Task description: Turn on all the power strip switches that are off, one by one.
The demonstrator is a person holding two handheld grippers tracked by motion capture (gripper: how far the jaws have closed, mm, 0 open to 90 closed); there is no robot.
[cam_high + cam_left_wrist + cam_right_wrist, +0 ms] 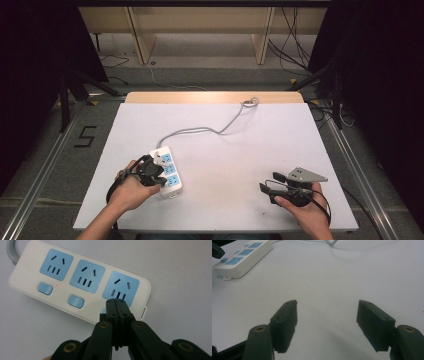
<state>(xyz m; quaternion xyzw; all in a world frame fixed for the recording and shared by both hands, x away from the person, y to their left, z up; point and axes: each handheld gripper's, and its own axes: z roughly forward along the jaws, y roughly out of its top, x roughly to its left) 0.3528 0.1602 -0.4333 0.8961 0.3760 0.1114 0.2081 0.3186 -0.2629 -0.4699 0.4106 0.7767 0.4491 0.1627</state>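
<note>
One white table [240, 150] on grey floor, left gripper [116, 301] closed empty, right gripper [327, 322] wide apart, empty

A white power strip [167, 171] with blue sockets lies on the pale table [240, 145] at about 8 o'clock from the table's middle, and its grey cord [210, 130] snakes away toward 12 o'clock to the far edge. The left gripper [156, 176], held in the person's left hand [131, 189], sits over the strip's near end. At about 4 o'clock the right gripper [270, 183] rests in the right hand [306, 210], jaws apart and pointing toward 9 o'clock, well apart from the strip.
</note>
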